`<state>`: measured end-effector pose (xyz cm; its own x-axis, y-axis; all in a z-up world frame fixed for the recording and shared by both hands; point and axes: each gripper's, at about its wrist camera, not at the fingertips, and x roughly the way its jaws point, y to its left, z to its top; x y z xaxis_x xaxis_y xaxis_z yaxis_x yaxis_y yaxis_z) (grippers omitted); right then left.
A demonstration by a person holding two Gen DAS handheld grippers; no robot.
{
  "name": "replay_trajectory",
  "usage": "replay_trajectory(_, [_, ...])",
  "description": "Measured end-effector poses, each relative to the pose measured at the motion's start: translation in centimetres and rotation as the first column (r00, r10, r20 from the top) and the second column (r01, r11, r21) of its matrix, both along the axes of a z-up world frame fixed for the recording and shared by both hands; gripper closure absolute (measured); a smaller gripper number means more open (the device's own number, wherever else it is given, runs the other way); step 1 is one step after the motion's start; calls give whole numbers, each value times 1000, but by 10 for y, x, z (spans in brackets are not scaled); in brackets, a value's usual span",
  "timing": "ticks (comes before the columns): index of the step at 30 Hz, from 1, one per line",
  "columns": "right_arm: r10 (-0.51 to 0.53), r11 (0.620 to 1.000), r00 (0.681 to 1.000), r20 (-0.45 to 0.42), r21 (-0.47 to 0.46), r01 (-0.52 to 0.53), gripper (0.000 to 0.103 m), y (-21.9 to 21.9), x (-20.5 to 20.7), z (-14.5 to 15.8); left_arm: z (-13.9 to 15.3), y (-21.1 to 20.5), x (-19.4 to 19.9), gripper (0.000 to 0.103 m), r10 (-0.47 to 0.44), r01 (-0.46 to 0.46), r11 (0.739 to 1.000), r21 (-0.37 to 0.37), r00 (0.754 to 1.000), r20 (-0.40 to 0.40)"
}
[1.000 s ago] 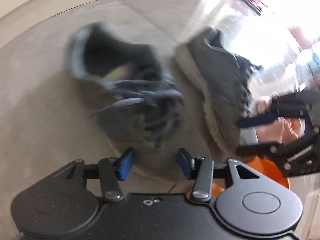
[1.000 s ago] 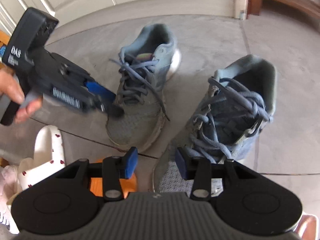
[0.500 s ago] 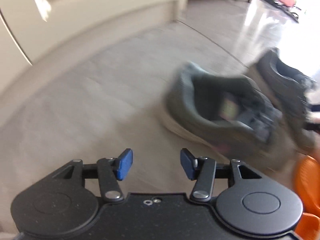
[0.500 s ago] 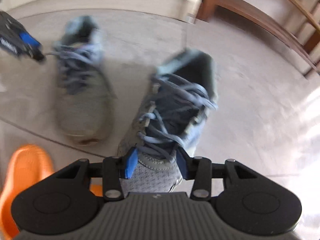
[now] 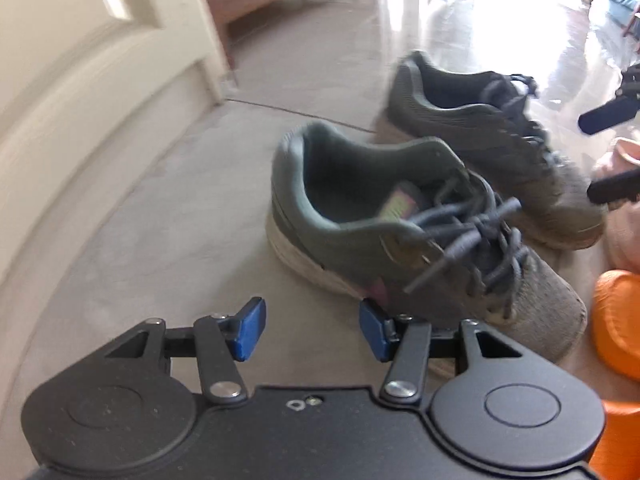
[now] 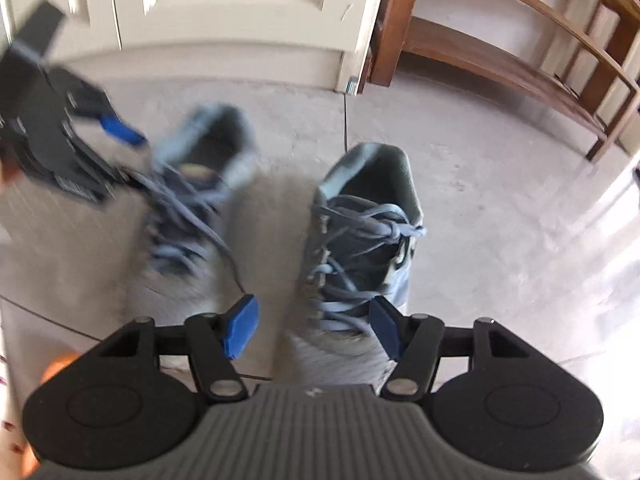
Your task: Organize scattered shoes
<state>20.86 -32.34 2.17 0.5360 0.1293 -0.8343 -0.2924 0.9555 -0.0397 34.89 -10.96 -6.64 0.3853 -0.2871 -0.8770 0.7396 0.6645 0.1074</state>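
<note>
The left gripper [image 5: 311,329] is open over the floor [image 5: 160,240]. A gray sneaker [image 5: 420,236] sits just beside it. Another gray sneaker [image 5: 492,140] sits behind, near an orange shoe [image 5: 620,320].

Two sneakers stand side by side on the floor [image 6: 500,208], left sneaker [image 6: 188,216] beside right sneaker [image 6: 360,240], heels toward the door [image 6: 224,12].

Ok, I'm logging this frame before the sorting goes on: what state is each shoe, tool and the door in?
Left sneaker: upright on the floor, laces loose, not gripped.
Right sneaker: upright, laces knotted, toe between the open right tool's pads.
Left tool: open, holding nothing.
Right tool: open, straddling the toe.
Door: shut.
</note>
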Motion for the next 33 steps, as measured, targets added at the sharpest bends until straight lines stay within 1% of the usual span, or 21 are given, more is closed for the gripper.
replay_trajectory(2, [-24,999,1000,-4,22,24,37,-4,-8,2,0,-17,-8,52,-49,49,999,1,999,4])
replay_trajectory(3, [-30,999,999,-12,25,31,37,-6,-9,1,0,-23,-10,52,-59,59,998,-13,998,-16])
replay_trajectory(4, [-44,999,999,-17,24,44,37,-10,-12,0,1,-26,-11,52,-58,57,998,-29,998,-38])
replay_trajectory(5, [-59,998,998,-16,22,60,37,-12,-14,-1,1,-28,-11,52,-58,56,998,-30,998,-40])
replay_trajectory(8, [-130,988,991,-30,77,132,37,-25,-15,2,7,-25,-11,49,-64,63,997,-43,997,-36])
replay_trajectory(12, [-211,965,977,-30,151,213,37,-40,-8,-2,13,-9,-7,48,35,-38,997,-61,998,-48])
replay_trajectory(14, [-247,952,969,-25,177,248,37,-48,-10,-2,20,4,-11,47,75,-80,992,-101,996,-56])
replay_trajectory(16, [-277,939,961,-25,206,276,35,-52,-6,-8,26,16,-19,46,109,-118,980,-159,992,-66])
replay_trajectory(18, [-299,929,954,-14,226,294,30,-55,-10,-6,36,20,-35,45,124,-134,971,-196,990,-61])
replay_trajectory(20, [-307,925,952,5,238,297,28,-53,-17,-2,49,20,-54,43,133,-140,965,-221,990,-46])
replay_trajectory(22, [-301,928,953,19,235,288,28,-49,-22,1,61,11,-67,42,131,-131,967,-217,991,-12])
replay_trajectory(25, [-288,936,957,33,221,274,24,-42,-29,7,68,-2,-82,36,128,-123,972,-202,992,10])
replay_trajectory(28, [-270,946,962,45,198,256,23,-35,-39,14,75,-15,-93,34,134,-126,977,-171,990,32])
replay_trajectory(33, [-279,948,959,48,175,267,23,-38,-59,24,88,-30,-111,34,129,-122,982,-144,991,37])
